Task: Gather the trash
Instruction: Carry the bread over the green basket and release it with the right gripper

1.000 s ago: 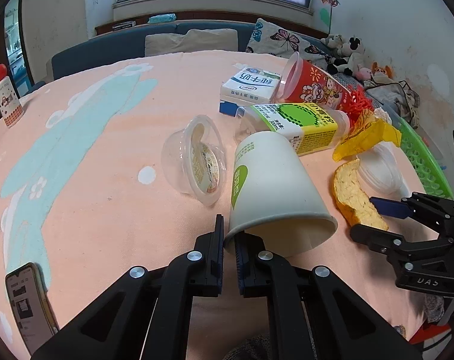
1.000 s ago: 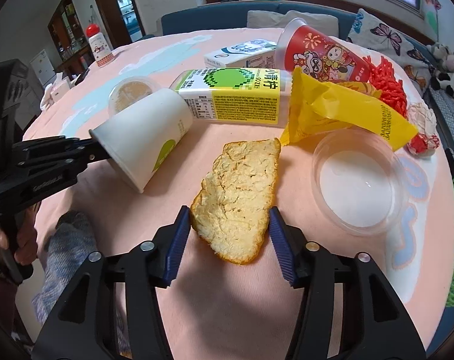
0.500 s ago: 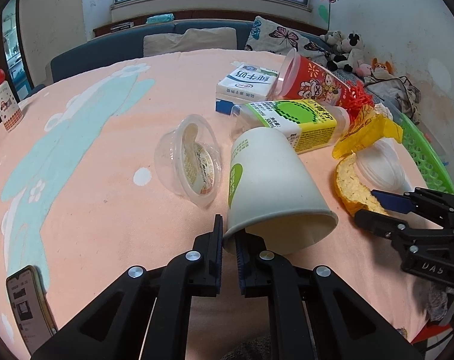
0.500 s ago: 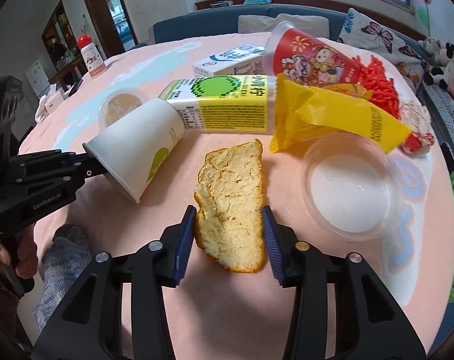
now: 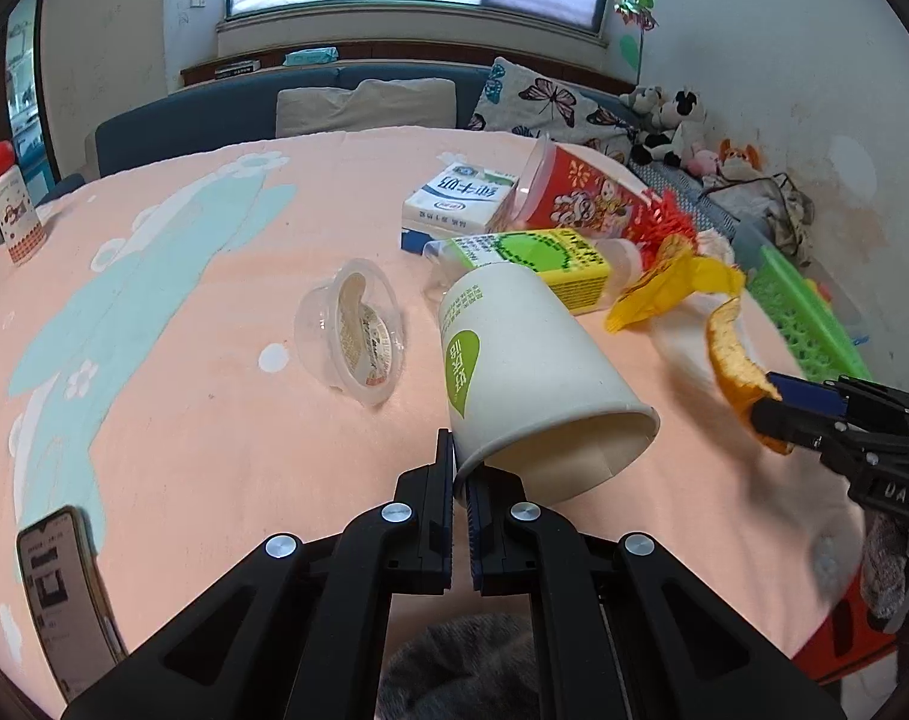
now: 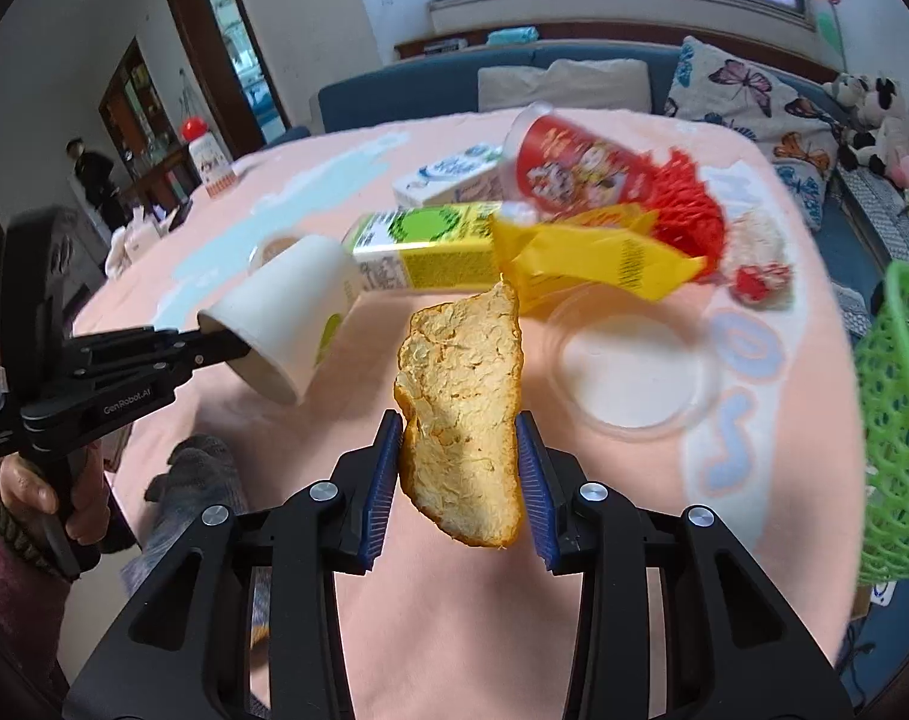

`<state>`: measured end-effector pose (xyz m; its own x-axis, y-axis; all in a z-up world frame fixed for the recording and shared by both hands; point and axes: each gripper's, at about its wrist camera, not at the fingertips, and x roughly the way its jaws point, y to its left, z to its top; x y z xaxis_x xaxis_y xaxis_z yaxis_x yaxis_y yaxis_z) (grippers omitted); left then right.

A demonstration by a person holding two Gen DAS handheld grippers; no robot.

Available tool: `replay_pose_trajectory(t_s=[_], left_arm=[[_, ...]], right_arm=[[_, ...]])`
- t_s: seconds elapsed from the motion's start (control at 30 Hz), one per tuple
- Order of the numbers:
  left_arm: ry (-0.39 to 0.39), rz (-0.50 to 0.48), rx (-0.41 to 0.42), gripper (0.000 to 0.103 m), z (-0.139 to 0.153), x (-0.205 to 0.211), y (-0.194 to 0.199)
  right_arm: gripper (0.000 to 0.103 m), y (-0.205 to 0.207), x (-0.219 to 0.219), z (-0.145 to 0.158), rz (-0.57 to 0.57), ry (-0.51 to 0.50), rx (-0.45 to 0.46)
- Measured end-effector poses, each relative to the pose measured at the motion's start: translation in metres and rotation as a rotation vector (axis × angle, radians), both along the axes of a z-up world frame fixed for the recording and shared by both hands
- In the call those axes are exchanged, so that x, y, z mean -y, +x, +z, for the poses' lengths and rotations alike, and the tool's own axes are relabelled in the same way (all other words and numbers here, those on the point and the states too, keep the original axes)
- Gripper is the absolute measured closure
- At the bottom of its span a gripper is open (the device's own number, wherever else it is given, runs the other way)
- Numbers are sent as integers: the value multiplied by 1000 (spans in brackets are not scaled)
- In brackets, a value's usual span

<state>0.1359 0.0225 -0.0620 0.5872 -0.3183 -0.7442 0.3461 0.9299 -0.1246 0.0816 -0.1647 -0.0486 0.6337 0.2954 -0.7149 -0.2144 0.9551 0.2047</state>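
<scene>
A white paper cup [image 5: 526,360] with a green leaf mark hangs tilted above the peach tablecloth, its rim pinched by my left gripper [image 5: 460,456], which is shut on it. The same cup [image 6: 292,312] and left gripper [image 6: 238,351] show at the left of the right wrist view. A curved piece of orange peel [image 6: 460,384] sits between the blue pads of my right gripper [image 6: 460,438], whose jaws are closing on it, and it is off the table. From the left wrist view the peel [image 5: 727,354] and right gripper [image 5: 772,402] are at the right.
On the cloth lie a clear pudding cup [image 5: 352,336], a green-yellow juice bottle [image 5: 544,258], a milk carton [image 5: 454,198], a red cup [image 5: 586,192], a yellow wrapper [image 5: 670,288] and a clear lid [image 6: 634,372]. A green basket [image 6: 898,420] stands at the right edge, a phone [image 5: 64,594] near left.
The right gripper narrowed onto the peel and lifted it off the cloth. The left gripper rose a little with the cup in it.
</scene>
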Motion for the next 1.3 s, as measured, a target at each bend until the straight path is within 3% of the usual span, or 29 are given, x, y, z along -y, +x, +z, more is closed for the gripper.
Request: replay_pose_trajectory(t_s=[0.33,0.57,0.97,1.3], left_arm=[[-58,-44,60,99,38,19,-18],[-71,-119,72,99,55,55,-22],[-57,-215,84,99,69,116,-22],[-48,-270,82,99,75,154,-23]], right_arm=[[64,-21,74,36,-157,10,86],[64,-30,148,46,-341,-55,114],[64,-56,283,19,-659,-152,30],[60,-55,317,-11,-727,-117,-44]])
